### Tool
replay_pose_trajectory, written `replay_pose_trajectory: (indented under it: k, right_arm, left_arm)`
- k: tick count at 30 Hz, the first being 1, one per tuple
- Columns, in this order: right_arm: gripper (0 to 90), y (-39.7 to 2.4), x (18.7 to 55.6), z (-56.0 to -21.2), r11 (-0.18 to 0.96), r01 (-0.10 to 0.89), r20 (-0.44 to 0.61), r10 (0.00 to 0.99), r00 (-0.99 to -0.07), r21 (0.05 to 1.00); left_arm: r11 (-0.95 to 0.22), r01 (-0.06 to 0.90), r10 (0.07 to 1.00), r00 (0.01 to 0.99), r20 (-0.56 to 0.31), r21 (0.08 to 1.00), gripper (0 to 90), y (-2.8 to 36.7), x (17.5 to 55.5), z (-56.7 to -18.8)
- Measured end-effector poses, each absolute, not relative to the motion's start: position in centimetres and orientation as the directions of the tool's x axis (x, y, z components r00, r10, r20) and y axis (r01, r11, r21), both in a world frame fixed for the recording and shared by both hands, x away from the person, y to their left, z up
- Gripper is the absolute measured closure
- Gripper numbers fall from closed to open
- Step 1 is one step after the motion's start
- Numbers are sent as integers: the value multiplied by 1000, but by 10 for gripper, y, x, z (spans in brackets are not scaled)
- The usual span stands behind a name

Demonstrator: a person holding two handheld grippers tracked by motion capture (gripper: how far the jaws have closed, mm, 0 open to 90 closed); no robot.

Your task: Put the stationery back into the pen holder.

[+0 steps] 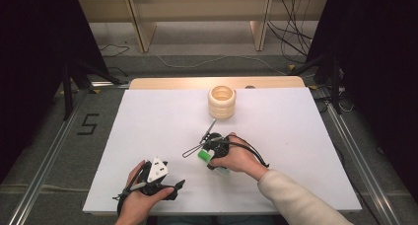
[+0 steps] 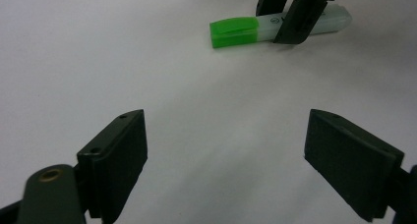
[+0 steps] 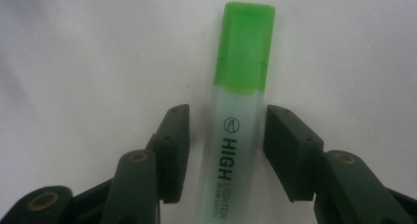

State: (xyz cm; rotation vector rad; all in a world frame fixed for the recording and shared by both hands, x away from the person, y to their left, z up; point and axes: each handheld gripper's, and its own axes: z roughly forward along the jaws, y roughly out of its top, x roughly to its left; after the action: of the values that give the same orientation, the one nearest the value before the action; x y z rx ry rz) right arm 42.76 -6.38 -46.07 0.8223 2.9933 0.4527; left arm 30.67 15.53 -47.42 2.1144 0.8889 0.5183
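Right gripper (image 3: 227,135) astride highlighter (image 3: 238,116), apparently untouched.

On the table (image 1: 148,116), a stack of rings (image 1: 222,102) stands near the far edge, about midway along it. A highlighter (image 1: 205,156) lies toward the near edge, between the right gripper's (image 1: 213,147) jaws. The left gripper (image 1: 162,185) sits beside the near edge, left of the highlighter.
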Motion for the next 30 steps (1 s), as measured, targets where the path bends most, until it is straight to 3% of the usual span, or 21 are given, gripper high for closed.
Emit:
replay_pose_trajectory:
  k: [30]
  right_arm:
    - [639, -61, 425, -461, 818, 510, 20, 524, -851, 268]
  left_arm:
    - [-468, 416, 729, 680, 75, 780, 162, 155, 307, -474]
